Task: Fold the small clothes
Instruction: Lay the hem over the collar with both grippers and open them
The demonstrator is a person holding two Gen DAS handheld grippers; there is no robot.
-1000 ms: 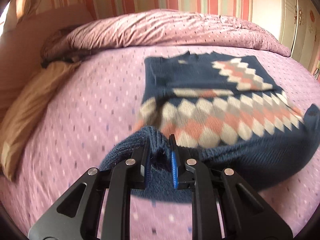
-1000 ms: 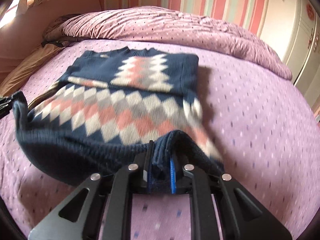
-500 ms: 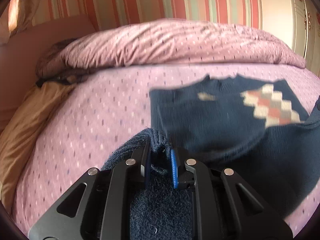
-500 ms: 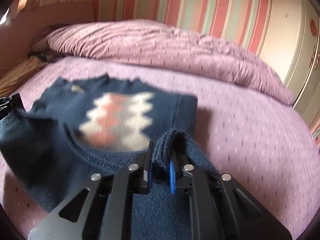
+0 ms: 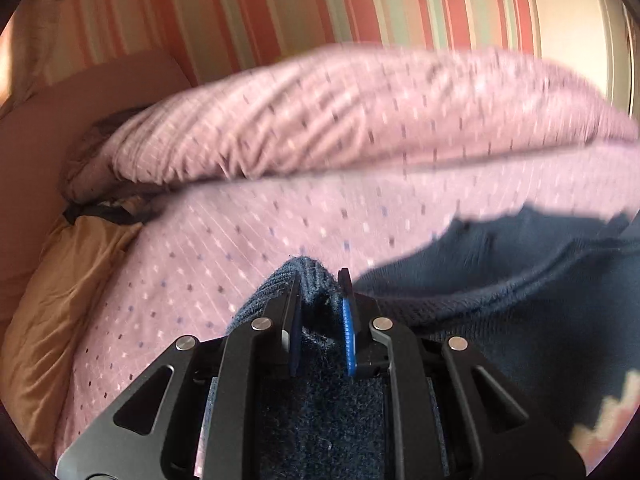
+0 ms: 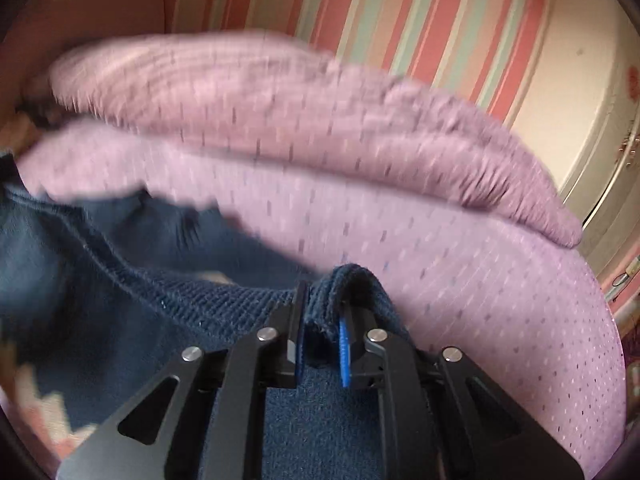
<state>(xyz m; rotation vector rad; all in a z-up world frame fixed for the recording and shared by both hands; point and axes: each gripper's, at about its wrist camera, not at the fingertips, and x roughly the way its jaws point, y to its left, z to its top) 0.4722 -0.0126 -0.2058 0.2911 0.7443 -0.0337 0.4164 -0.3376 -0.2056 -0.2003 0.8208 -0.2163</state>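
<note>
A navy knitted sweater (image 5: 520, 312) with a pink, white and grey diamond pattern lies on the bed, its lower half carried over its upper half. My left gripper (image 5: 320, 300) is shut on the ribbed hem at one corner. My right gripper (image 6: 322, 308) is shut on the hem at the other corner. The sweater (image 6: 120, 300) stretches between them, mostly plain navy now; only a bit of pattern shows at the bottom corners. Its neckline edge lies just ahead of the lifted hem. The picture is blurred.
The bed sheet (image 5: 260, 240) is pink-purple with small dashes. A bunched duvet (image 5: 340, 120) of the same cloth lies across the far side. An ochre pillow (image 5: 60, 300) sits at the left. A striped wall and a cream wardrobe (image 6: 592, 140) stand behind.
Both grippers have carried the hem forward over the sweater toward its neckline. The diamond pattern, wide in view before, is now almost covered by the plain navy underside.
</note>
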